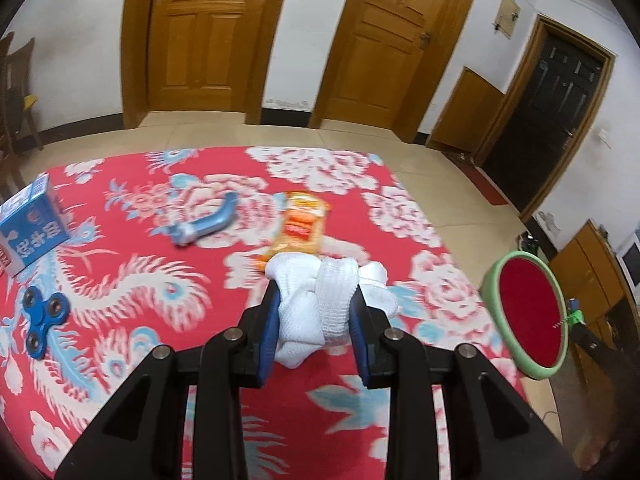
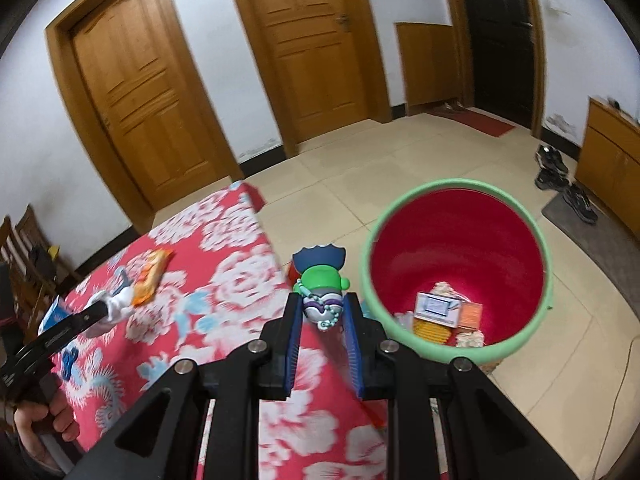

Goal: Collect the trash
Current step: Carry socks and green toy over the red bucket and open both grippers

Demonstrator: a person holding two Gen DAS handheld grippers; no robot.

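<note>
My left gripper [image 1: 316, 300] is shut on a white rolled sock [image 1: 320, 304] and holds it above the red flowered tablecloth [image 1: 120, 240]; it also shows in the right wrist view [image 2: 108, 306]. My right gripper [image 2: 322, 308] is shut on a small toy figure [image 2: 322, 288] with a green head and dark blue hair, near the table's right edge. The red bin with a green rim [image 2: 456, 268] stands on the floor just right of it, with wrappers inside. It shows in the left wrist view [image 1: 528, 312] too. An orange snack packet [image 1: 302, 224] lies beyond the sock.
A blue curved handle tool [image 1: 208, 226], a blue milk carton [image 1: 30, 226] and a blue fidget spinner [image 1: 42, 320] lie on the cloth. Wooden doors line the far wall. Shoes [image 2: 560, 176] and a mat sit on the tiled floor at right.
</note>
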